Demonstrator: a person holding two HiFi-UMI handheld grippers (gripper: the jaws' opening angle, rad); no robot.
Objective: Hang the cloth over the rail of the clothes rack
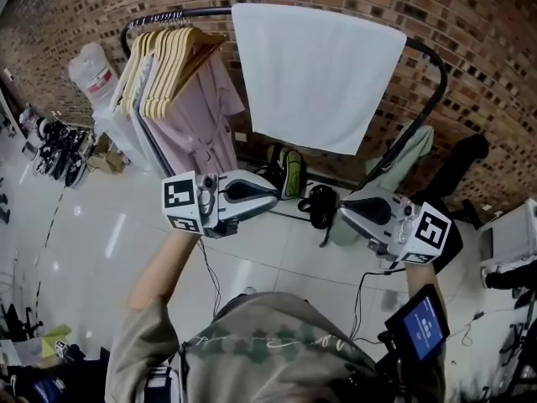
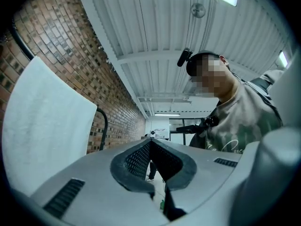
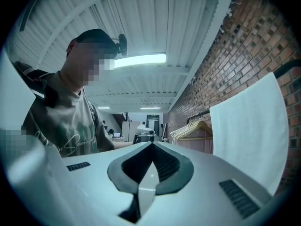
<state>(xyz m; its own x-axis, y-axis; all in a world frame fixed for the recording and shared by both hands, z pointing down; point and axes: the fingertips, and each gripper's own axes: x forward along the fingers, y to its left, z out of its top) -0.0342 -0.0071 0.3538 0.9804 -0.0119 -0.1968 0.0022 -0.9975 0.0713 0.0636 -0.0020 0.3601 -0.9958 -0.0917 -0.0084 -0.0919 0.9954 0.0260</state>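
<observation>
A white cloth (image 1: 317, 75) hangs draped over the black top rail (image 1: 180, 14) of the clothes rack, spread flat against the brick wall. It also shows at the left in the left gripper view as the cloth (image 2: 42, 126) and at the right in the right gripper view as the cloth (image 3: 249, 131). My left gripper (image 1: 275, 196) is shut and empty, held below the cloth and pointing right. My right gripper (image 1: 342, 211) is shut and empty too, pointing left toward the other. Both are clear of the cloth, tips facing each other.
Wooden hangers (image 1: 168, 61) and a pink garment (image 1: 197, 116) fill the rack's left half. Bags and shoes (image 1: 289, 173) lie on the floor under the rack. A water bottle (image 1: 94, 74) stands at the left, a white box (image 1: 512, 238) at the right.
</observation>
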